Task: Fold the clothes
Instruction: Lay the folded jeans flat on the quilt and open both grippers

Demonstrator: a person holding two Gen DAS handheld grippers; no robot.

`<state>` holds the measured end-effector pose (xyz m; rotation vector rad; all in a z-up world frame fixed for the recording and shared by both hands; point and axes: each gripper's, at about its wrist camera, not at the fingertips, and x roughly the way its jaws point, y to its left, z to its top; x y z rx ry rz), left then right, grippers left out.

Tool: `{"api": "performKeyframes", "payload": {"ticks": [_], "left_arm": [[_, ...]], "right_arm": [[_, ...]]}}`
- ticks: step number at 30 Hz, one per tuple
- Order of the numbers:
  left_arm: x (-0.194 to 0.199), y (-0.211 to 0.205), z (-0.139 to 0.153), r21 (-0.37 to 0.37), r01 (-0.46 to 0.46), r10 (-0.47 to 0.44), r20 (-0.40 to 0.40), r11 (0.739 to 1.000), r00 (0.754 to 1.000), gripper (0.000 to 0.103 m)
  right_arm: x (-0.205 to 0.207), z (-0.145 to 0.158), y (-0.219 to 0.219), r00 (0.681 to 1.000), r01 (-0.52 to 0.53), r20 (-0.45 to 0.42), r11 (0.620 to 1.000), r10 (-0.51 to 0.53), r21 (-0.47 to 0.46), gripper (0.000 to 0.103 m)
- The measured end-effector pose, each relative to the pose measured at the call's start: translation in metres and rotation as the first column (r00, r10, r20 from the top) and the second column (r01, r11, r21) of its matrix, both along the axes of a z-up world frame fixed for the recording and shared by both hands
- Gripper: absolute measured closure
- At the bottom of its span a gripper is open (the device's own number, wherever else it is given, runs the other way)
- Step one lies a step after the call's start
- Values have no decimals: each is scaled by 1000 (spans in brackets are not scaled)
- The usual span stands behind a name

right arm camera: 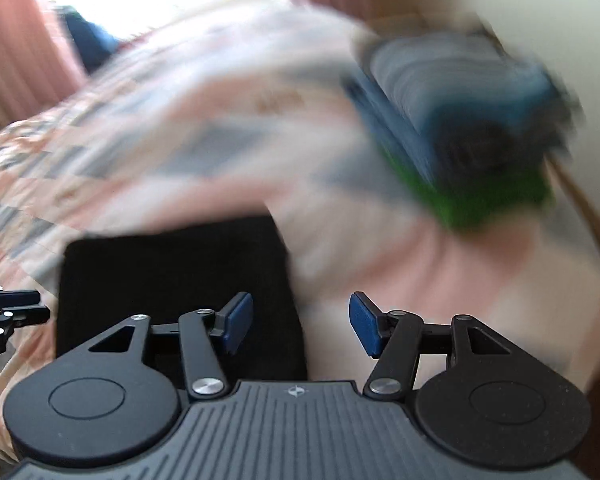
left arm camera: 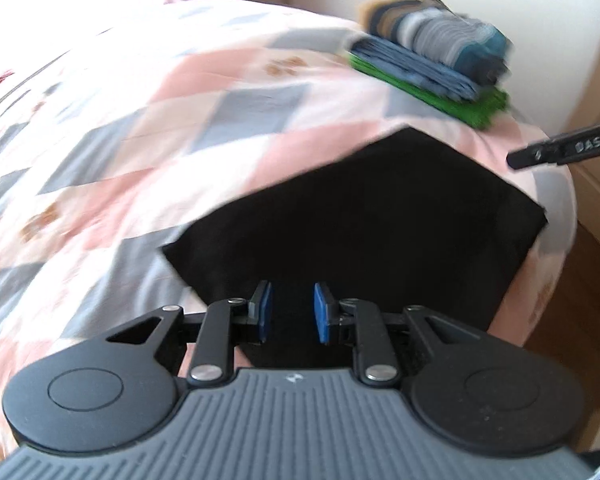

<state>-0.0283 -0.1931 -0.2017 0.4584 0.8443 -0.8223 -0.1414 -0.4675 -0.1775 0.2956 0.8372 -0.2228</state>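
A folded black garment (left arm camera: pixel 364 232) lies flat on the pink, grey and white patchwork quilt (left arm camera: pixel 140 128), filling the lower middle of the left wrist view. The left gripper (left arm camera: pixel 290 312) hovers over its near edge, blue pads (left arm camera: pixel 265 310) parted with a narrow gap, holding nothing. In the blurred right wrist view, the right gripper (right arm camera: pixel 300 324) is spread wide and empty, its left pad over the garment's right edge. A stack of folded clothes (left arm camera: pixel 432 56), green at the bottom, blue and striped above, sits upper right.
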Motion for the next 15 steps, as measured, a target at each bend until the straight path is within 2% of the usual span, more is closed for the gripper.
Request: {"api": "performKeyframes", "payload": {"ticks": [3, 6, 8, 12, 15], "left_arm": [[16, -1, -6, -35, -67, 68, 17, 997, 998, 84], [41, -6, -19, -78, -125, 126, 1, 989, 992, 85], [57, -11, -31, -89, -130, 131, -4, 987, 991, 85], [77, -34, -67, -14, -70, 70, -8, 997, 997, 81], [84, -45, -86, 18, -30, 30, -8, 999, 1000, 79]], "right_arm": [[35, -9, 21, 988, -150, 28, 985, 153, -86, 55], [70, -36, 32, 975, -221, -7, 963, 223, -156, 57], [78, -53, 25, 977, -214, -33, 965, 211, -155, 58], [88, -85, 6, 981, -186, -79, 973, 177, -138, 58], [98, -92, -9, 985, -155, -90, 984, 147, -86, 56]]}}
